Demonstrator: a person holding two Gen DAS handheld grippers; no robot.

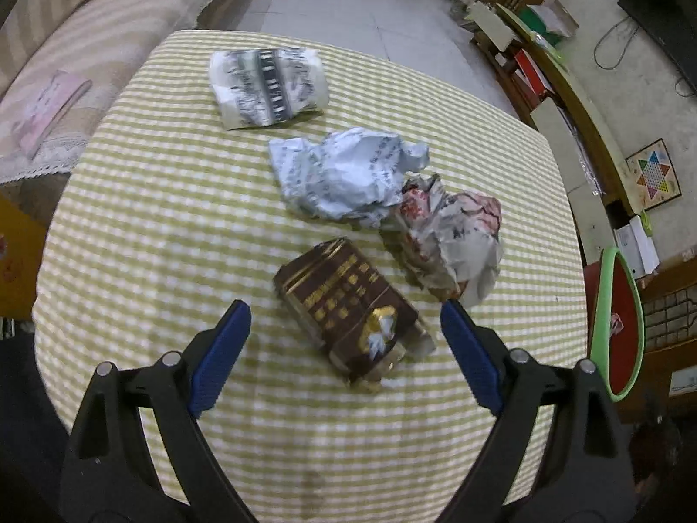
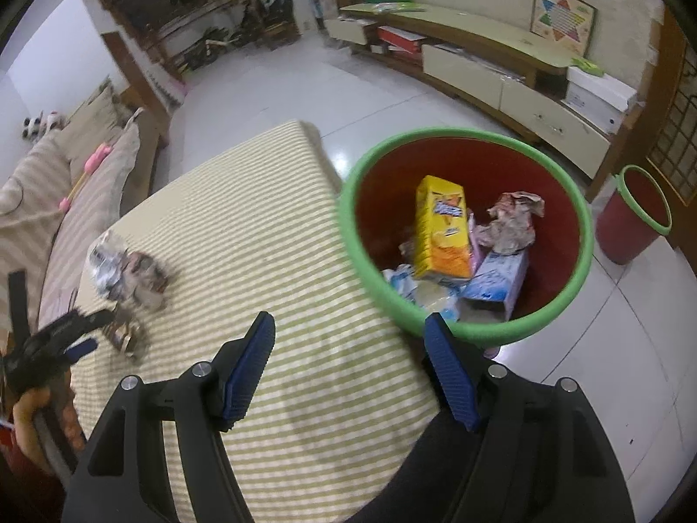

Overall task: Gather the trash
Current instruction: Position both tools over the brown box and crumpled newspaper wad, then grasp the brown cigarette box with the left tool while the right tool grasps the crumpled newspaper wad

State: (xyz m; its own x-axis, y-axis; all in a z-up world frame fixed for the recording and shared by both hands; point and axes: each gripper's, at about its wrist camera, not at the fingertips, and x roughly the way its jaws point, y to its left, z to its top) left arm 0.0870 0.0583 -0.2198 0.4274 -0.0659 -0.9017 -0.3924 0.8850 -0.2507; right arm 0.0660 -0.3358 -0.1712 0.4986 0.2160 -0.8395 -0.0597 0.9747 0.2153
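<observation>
Left gripper (image 1: 346, 309) wide open, holding nothing, blue fingers (image 1: 222, 348) spread on both sides of a squashed brown box (image 1: 353, 311). Box flat on the striped table (image 1: 152, 218), right between the two tips, a bit nearer the right one. Long way of the box slanted, from up-left to down-right, so not square to the fingers. Probably a small twist needed before squeezing, or a grab across the thin side.

Just past the box, a crumpled paper with red marks (image 1: 453, 239), touching a crumpled white paper (image 1: 344, 174) behind it. Farther back, a folded black-and-white paper (image 1: 268, 85), apart from the rest.

Right gripper (image 2: 348, 335) also wide open and empty, up over the table edge next to the red bin with the green rim (image 2: 361, 261). Yellow box (image 2: 442, 226) and other trash already inside. Brown box far off to that side, so the left one much nearer, likely the one to pick it up.
</observation>
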